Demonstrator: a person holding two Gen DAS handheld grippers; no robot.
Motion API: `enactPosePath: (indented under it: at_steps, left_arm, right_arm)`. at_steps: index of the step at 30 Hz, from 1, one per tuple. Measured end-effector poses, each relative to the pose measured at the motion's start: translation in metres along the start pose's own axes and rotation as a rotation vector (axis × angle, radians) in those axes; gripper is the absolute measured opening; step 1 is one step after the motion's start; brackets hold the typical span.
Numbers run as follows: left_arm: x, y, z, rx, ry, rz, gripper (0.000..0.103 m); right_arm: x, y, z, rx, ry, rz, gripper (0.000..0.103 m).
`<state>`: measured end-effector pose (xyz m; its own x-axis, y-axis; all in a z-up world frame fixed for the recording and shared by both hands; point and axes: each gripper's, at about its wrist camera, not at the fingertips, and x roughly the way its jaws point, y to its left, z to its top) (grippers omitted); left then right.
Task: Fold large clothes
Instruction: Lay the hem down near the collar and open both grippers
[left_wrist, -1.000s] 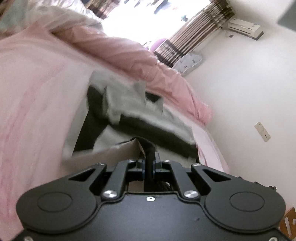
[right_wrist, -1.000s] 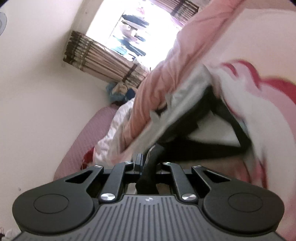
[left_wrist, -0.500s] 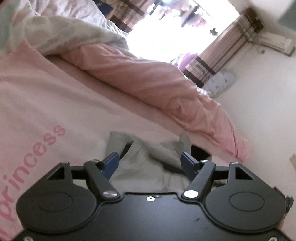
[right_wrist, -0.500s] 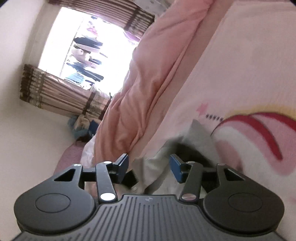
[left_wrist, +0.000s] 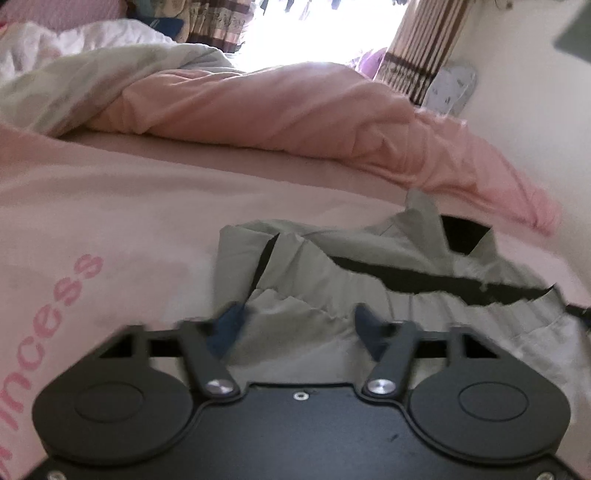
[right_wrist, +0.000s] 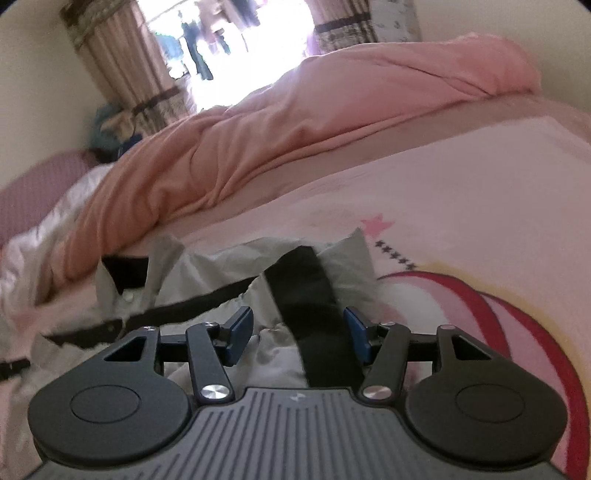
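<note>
The grey-and-black garment (left_wrist: 369, 266) lies crumpled on the pink bedsheet (left_wrist: 129, 206), its near part hidden behind both devices. Left gripper (left_wrist: 299, 325), blurred, and right gripper (right_wrist: 297, 332) gape wide, gripping nothing.

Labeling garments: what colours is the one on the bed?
Light grey with black bands; the garment shows best in the right wrist view.
</note>
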<state>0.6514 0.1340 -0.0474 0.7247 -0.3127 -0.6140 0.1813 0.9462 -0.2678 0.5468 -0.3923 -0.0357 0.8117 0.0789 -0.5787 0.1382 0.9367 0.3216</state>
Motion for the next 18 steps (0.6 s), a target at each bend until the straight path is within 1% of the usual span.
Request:
enactPosePath:
  at_steps: [1,2,3,5,7,9,11,14,16,17,18]
  left_arm:
    - [-0.003,-0.003,-0.002,0.022,0.001,0.021,0.02]
    - [-0.003,-0.006,-0.003,0.041,-0.004,0.029,0.008]
    - [-0.007,-0.008,-0.004,0.052,-0.017,0.017,0.005]
    - [-0.023,-0.008,-0.002,0.058,-0.066,0.006,0.003]
    - [-0.036,-0.008,0.002,0.046,-0.115,-0.012,0.002]
    - [-0.04,-0.009,0.007,0.053,-0.143,0.008,0.003]
    - [-0.029,-0.009,0.01,0.052,-0.128,0.044,0.003]
    - [0.003,-0.007,0.006,0.042,-0.052,0.097,0.005]
    - [0.021,-0.008,-0.001,0.056,-0.035,0.123,0.009]
    - [0.023,-0.008,-0.002,0.058,-0.037,0.125,0.009]
    - [0.022,-0.009,-0.002,0.066,-0.036,0.129,0.012]
  right_arm:
    - [-0.005,0.006,-0.002,-0.033,-0.013,-0.036,0.027]
    - [-0.01,0.009,-0.003,-0.062,-0.029,-0.077,0.0]
    - [-0.014,0.011,-0.003,-0.069,-0.051,-0.101,0.001]
    - [-0.028,0.009,-0.001,-0.034,-0.105,-0.072,0.0]
    - [-0.037,0.012,0.003,-0.019,-0.142,-0.071,0.0]
    - [-0.033,0.014,0.005,-0.026,-0.148,-0.108,0.0]
    - [-0.015,0.014,0.006,-0.02,-0.117,-0.138,0.0]
    - [0.012,0.009,0.001,-0.015,-0.056,-0.174,0.0]
    - [0.019,0.008,-0.004,-0.025,-0.056,-0.185,0.0]
    - [0.017,0.009,-0.004,-0.031,-0.058,-0.186,0.002]
    - [0.014,0.01,-0.004,-0.035,-0.058,-0.193,0.004]
